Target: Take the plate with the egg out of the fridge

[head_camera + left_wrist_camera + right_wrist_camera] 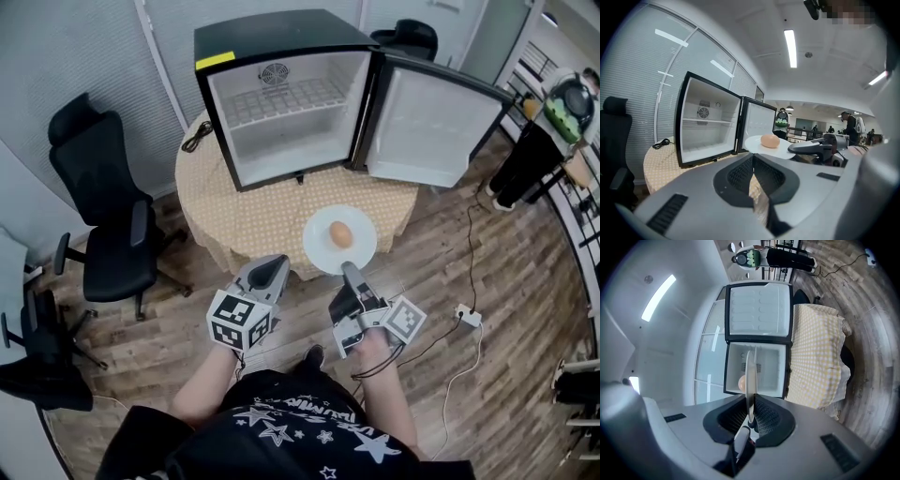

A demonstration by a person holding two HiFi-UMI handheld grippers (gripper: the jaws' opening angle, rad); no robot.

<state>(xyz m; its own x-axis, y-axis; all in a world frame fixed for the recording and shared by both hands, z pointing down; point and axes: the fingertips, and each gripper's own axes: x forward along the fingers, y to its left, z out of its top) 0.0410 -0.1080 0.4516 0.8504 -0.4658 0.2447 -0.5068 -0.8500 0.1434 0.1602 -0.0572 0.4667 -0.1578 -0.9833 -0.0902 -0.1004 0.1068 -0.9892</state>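
Note:
A white plate [323, 246] with a brown egg [340, 234] on it hangs level over the table's near edge, outside the fridge [281, 112]. My right gripper [348, 270] is shut on the plate's near rim. In the right gripper view the plate [750, 376] runs edge-on between the jaws of that gripper [750, 416], with the egg [741, 383] to its left. My left gripper [274, 265] hovers left of the plate, shut and holding nothing. The left gripper view has its jaws [753, 164] meeting, with the plate [754, 142] and egg [769, 140] beyond.
The fridge stands empty, its door [427, 122] swung wide to the right, on a round table [244, 211] with a yellow checked cloth. A black cable [195, 138] lies at the fridge's left. Black office chairs [103, 216] stand at the left. A power strip [467, 316] lies on the floor at the right.

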